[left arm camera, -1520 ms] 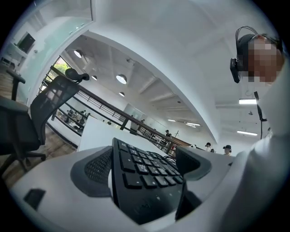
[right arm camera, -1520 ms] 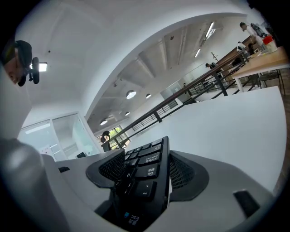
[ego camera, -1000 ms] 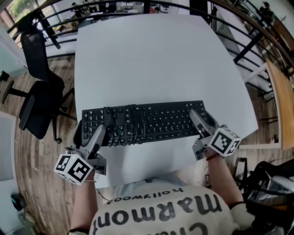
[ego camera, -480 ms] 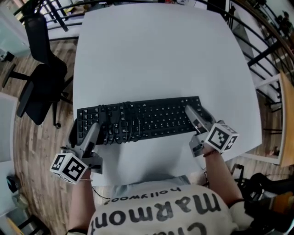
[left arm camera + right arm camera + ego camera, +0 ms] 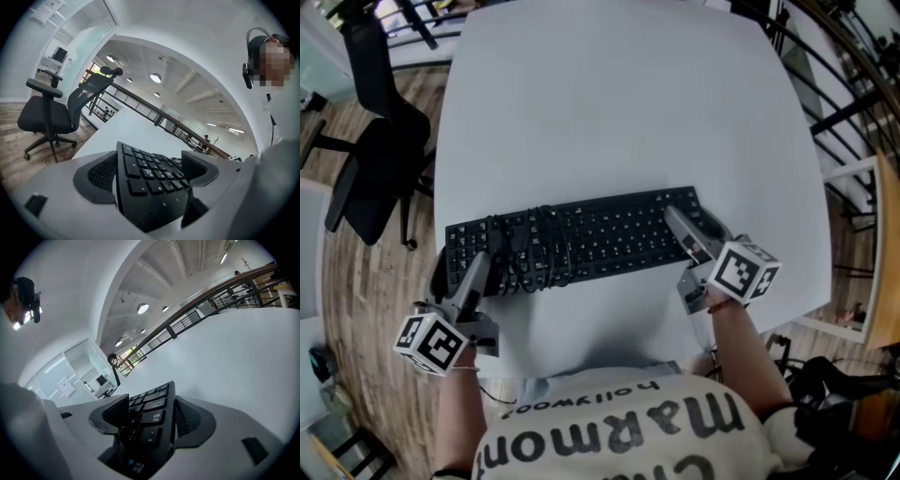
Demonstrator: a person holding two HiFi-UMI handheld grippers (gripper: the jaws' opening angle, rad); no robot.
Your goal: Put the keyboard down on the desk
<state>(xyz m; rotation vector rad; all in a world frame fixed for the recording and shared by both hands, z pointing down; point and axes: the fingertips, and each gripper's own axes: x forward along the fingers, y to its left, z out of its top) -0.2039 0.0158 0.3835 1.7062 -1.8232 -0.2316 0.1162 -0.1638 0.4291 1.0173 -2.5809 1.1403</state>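
Black keyboard held at both ends over a white desk.
The keyboard is shown across the lower middle of the head view, near the desk's lower edge; contact with the desk cannot be judged. Its left end is clamped between the jaws of the left gripper and its right end between those of the right gripper, as both gripper views confirm. A coiled cable is draped over the keys left of centre. An office chair is seen at the upper left.
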